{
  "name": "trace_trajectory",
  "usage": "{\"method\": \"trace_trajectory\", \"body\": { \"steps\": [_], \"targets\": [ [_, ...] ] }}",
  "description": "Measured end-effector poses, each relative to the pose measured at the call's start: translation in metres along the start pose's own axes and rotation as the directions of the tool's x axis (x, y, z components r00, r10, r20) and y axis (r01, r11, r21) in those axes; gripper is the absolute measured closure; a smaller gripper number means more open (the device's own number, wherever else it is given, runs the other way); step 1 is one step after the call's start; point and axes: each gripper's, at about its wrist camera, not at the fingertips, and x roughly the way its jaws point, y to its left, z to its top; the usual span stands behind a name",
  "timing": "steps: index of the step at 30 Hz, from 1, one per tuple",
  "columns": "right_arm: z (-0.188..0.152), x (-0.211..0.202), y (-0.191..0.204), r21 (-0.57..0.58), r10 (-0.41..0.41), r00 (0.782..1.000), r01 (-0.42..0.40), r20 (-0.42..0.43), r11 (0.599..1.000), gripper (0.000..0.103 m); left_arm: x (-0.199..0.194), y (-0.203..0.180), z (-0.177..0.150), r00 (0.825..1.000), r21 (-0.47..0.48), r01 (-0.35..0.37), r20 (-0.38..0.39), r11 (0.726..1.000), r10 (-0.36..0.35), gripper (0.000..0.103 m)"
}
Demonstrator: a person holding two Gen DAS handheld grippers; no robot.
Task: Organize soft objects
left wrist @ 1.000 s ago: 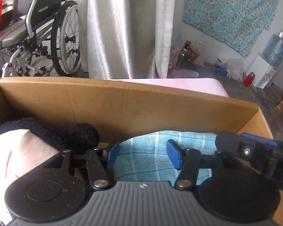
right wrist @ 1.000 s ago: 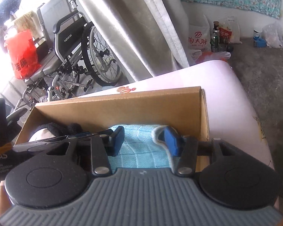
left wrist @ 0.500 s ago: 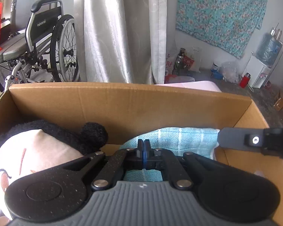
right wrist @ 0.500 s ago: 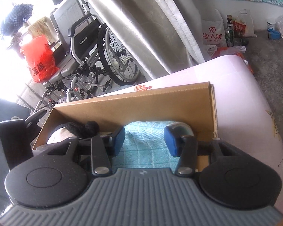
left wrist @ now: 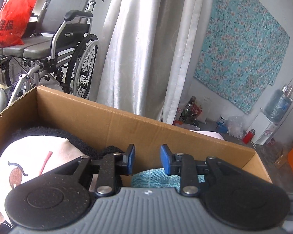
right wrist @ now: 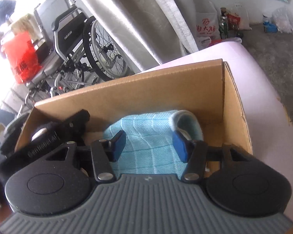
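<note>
A room with a pale curtain point(left wrist: 146, 44), a folded wheelchair point(left wrist: 64, 44) carrying a red plastic bag point(left wrist: 11, 19), and a turquoise floral cloth point(left wrist: 238, 54) hung on the wall is seen behind a pink-covered surface point(right wrist: 263, 101). On that surface an open cardboard box point(left wrist: 127, 120) is set, its far wall standing upright. Farther back a water dispenser point(left wrist: 271, 122) and some bottles are placed on the grey floor.

Inside the box a plush doll point(left wrist: 29, 156) with a pale embroidered face and black woolly hair is lodged at the left end, and a folded light-blue checked cloth point(right wrist: 146, 140) is laid beside it toward the right end; a rolled pale-blue edge of the cloth is pressed near the right wall.

The left gripper point(left wrist: 147, 159) is held over the box between doll and cloth, its blue pads narrowly apart and opening, with nothing between them; only the box wall is seen through the gap. The right gripper point(right wrist: 149, 145) is held just above the checked cloth, its jaws moderately wide and opening; the cloth is seen below the gap, and no pinch on it is visible. Part of the left gripper's black linkage is seen at the left of the right wrist view, over the doll
</note>
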Motion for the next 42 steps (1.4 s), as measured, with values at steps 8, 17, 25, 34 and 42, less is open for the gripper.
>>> {"method": "trace_trajectory", "body": {
  "steps": [8,17,25,34,42],
  "targets": [
    [-0.012,0.007,0.009,-0.093,-0.101,0.983,0.116,0.151,0.989,0.050,-0.001,0.001,0.001,1.000,-0.008,0.014,0.008,1.000,-0.014,0.072],
    [-0.015,0.031,0.007,-0.179,-0.145,0.976,0.173,0.162,0.968,0.049,0.000,0.009,0.001,0.999,-0.061,0.032,0.006,0.998,-0.031,0.071],
    [-0.007,0.041,-0.003,-0.107,-0.048,0.983,0.068,0.179,0.992,0.097,0.001,0.009,0.001,1.000,-0.055,0.027,0.003,0.998,-0.027,0.071],
    [-0.016,-0.026,-0.016,-0.058,0.011,0.929,0.011,0.369,0.998,0.098,-0.017,0.011,0.001,0.997,-0.025,0.048,0.058,0.999,-0.046,0.050],
    [-0.027,-0.130,-0.010,-0.259,0.183,0.874,-0.068,0.450,0.963,0.098,-0.073,0.008,0.001,0.971,-0.034,0.167,0.176,0.985,-0.159,0.044]
  ]
}}
